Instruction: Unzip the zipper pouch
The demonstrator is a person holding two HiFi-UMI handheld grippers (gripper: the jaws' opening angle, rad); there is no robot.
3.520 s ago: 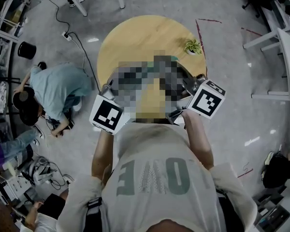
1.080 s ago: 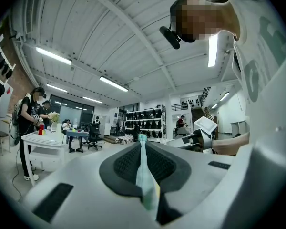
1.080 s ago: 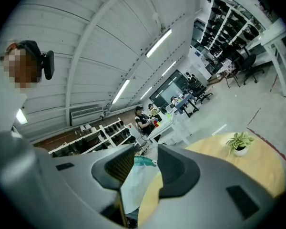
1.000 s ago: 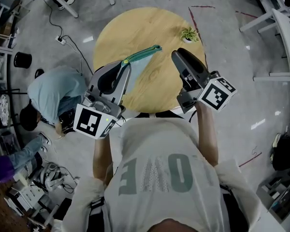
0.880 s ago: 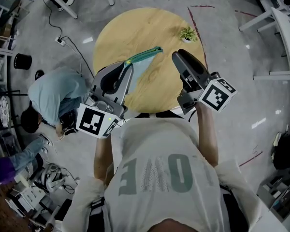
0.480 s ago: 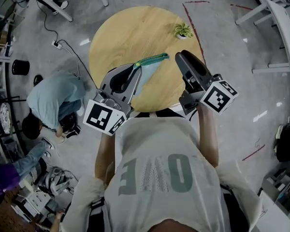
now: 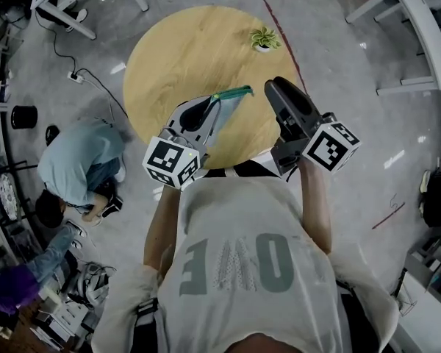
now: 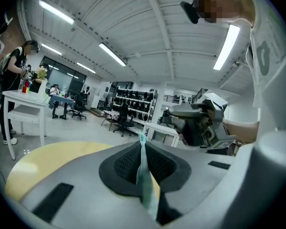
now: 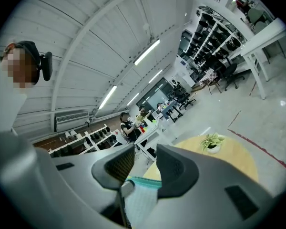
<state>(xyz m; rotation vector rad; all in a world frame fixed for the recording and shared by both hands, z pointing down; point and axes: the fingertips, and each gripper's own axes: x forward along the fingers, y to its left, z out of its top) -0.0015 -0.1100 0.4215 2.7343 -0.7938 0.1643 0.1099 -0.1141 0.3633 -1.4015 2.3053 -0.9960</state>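
Over the near rim of the round pale wooden surface [image 7: 169,43], at about five o'clock of its disc in the head view, the left hand-held gripper [image 7: 219,100] is pressed together on one end of a pale blue fabric zipper pouch [image 7: 231,104]. Its green zipper band [image 7: 234,92] runs along the top edge toward three o'clock, where the right hand-held gripper [image 7: 270,87] hangs just beside the free end; whether the pouch touches the wood I cannot tell. A small green potted plant [image 7: 263,39] stands well apart at one o'clock, and on the floor a person in a pale blue top [image 7: 81,169] crouches at eight o'clock near a white power strip [image 7: 75,77], so nothing crowds the work. Seen from the left gripper view, the jaws meet on the pouch's thin edge, which stands between the pads as a limp flat strip. Seen from the right gripper view, the jaws are spread; the band's end and a small grey tab [image 9: 127,189], probably the pull, sit low in the gap at six o'clock, with no pad pressing on them as far as I can see. I judge the pouch light, soft and floppy: the cloth will bunch and trail after the slider unless it is kept taut. The stiff little pull looks the right place to pinch, though it is small and may slip.
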